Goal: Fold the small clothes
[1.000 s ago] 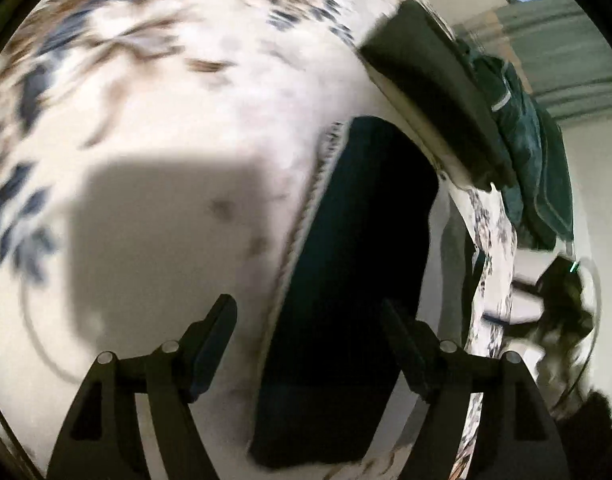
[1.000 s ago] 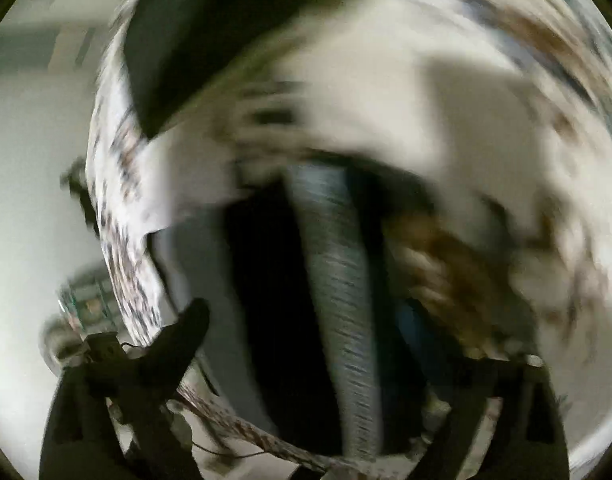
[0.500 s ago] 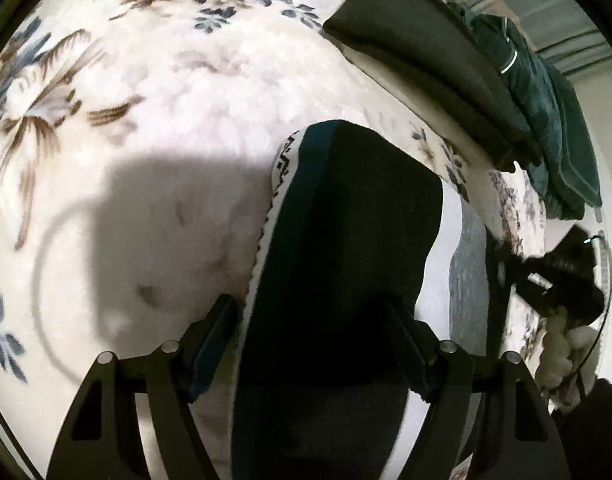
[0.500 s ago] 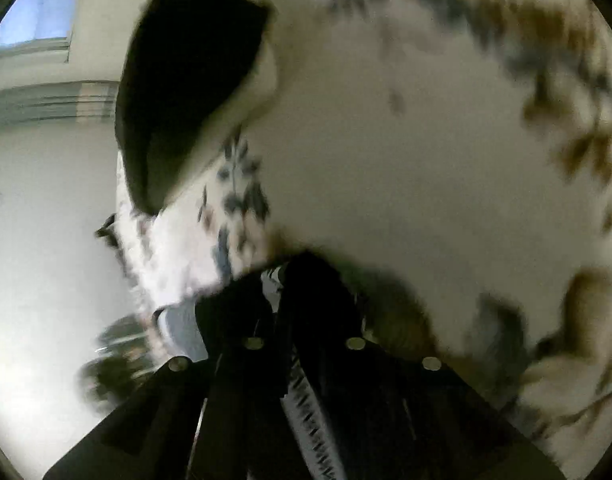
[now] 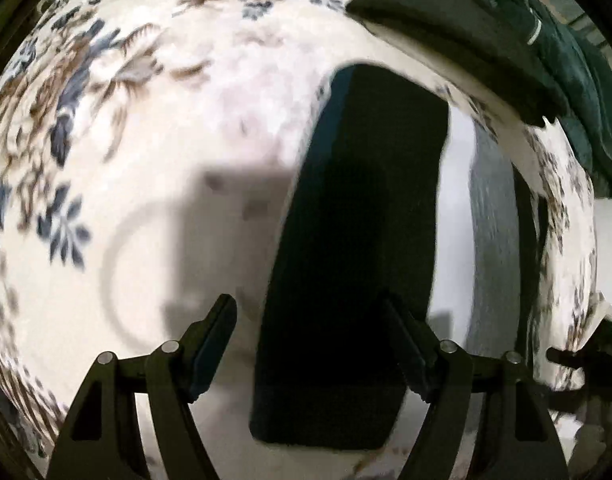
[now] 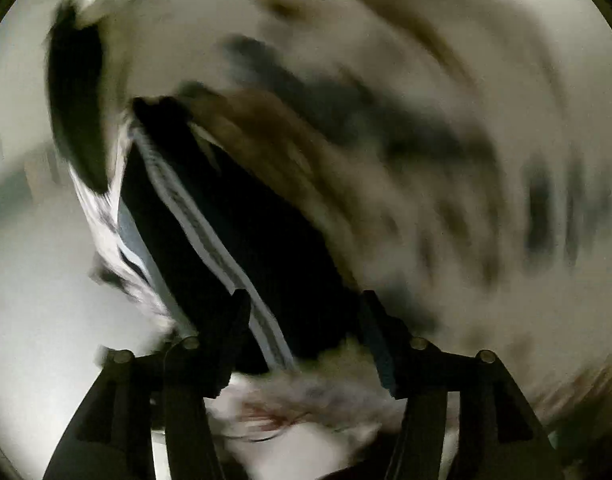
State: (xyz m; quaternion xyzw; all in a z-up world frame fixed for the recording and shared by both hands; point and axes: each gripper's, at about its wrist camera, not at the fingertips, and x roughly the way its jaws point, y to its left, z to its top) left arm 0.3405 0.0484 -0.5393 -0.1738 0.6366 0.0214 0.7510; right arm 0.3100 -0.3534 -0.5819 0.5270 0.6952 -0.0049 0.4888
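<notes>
A small dark garment (image 5: 357, 248) with white and grey bands lies folded flat on a cream floral blanket (image 5: 146, 128). In the left wrist view my left gripper (image 5: 309, 332) is open and empty, its fingers spread just above the garment's near end. The right wrist view is heavily blurred; it shows the same dark garment (image 6: 226, 240) with a white patterned band running toward me. My right gripper (image 6: 304, 320) is open, its fingers either side of the garment's near edge, holding nothing.
A dark folded pile (image 5: 457, 28) and a dark green garment (image 5: 577, 80) lie at the blanket's far right. The blanket's right edge (image 5: 573, 240) drops off to a pale floor, where dark equipment (image 5: 585, 364) stands.
My right gripper, shut half a second ago, has opened and swung quickly across the garment. My left gripper stayed open and shifted slightly over the garment.
</notes>
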